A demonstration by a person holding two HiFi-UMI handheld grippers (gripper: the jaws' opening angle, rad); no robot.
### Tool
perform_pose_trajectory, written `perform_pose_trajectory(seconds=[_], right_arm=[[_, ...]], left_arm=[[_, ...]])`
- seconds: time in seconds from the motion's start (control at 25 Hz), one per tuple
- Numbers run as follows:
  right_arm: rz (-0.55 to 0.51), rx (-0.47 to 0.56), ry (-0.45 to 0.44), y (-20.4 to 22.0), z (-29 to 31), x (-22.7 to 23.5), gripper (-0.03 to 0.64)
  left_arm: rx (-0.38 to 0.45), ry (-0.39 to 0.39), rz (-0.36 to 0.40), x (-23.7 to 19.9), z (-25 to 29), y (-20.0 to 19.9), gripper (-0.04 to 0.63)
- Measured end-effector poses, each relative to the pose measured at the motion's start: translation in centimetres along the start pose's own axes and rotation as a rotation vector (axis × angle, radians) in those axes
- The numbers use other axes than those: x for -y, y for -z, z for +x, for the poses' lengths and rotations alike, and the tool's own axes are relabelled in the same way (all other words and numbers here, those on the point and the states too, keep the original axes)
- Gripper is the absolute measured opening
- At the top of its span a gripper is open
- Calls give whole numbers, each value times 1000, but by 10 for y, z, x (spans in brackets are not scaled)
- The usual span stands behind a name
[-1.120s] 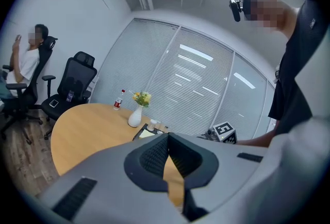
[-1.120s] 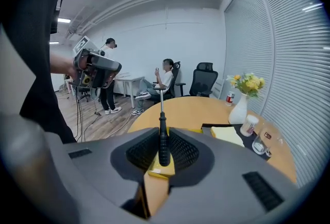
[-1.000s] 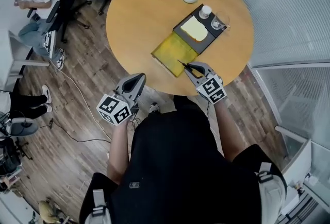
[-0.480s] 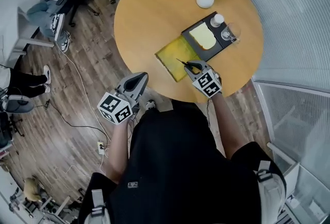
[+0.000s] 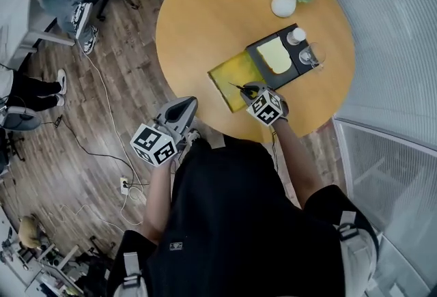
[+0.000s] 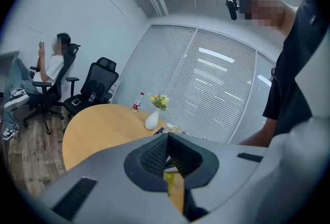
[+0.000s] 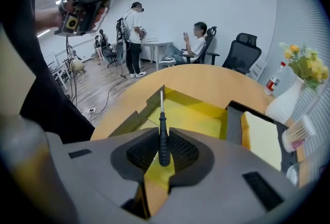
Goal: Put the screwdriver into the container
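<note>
While its jaws clamp the screwdriver (image 7: 163, 127) by the black handle, the right gripper (image 7: 164, 136) hangs over the yellow container (image 7: 193, 121).
Both sit mid-frame in the head view; the left gripper (image 6: 167, 139), lower left, has its jaws together on nothing.

Left hand-held gripper (image 6: 167, 137): we find jaws together, nothing between.
Bench (image 6: 98, 130): round; white vase (image 6: 151, 120) upright on it.

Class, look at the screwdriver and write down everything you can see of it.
The screwdriver is slim: a black ribbed handle, plastic by its look, and a thin bare metal shaft. The right gripper clamps the handle between its pads, with the shaft pointing ahead and down over the open yellow container on the wooden table. Nothing but the pads seems to touch it.
</note>
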State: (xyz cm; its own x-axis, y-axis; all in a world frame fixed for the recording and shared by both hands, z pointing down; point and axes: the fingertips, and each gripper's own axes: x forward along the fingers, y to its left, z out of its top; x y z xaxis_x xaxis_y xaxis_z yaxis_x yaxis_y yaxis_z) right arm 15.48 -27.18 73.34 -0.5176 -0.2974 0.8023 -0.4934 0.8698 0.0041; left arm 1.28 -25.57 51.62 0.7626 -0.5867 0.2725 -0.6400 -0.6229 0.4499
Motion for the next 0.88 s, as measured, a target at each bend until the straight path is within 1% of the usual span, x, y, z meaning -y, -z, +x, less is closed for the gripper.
perform_pose_trajectory(seconds=[0.2,0.36,0.48,0.64,0.88], right_arm=[[30,-62,-14,7,24,14,57],[34,-98,-32,7,38,20,57],[30,-125,-43,4,47,18,57],[51,-161,-41,4,55,19,57],[78,-204,-46,16,63,18,57]], left_arm=[[-2,-22,-14,-2,0,2,5],[-4,-33,-22,-6,-2,6,5],[-6,-33,-26,-8,-3,6,5],[-5,-27,-21,-8,-4,2,5],[0,-25,-20,-12,-5,0,5]])
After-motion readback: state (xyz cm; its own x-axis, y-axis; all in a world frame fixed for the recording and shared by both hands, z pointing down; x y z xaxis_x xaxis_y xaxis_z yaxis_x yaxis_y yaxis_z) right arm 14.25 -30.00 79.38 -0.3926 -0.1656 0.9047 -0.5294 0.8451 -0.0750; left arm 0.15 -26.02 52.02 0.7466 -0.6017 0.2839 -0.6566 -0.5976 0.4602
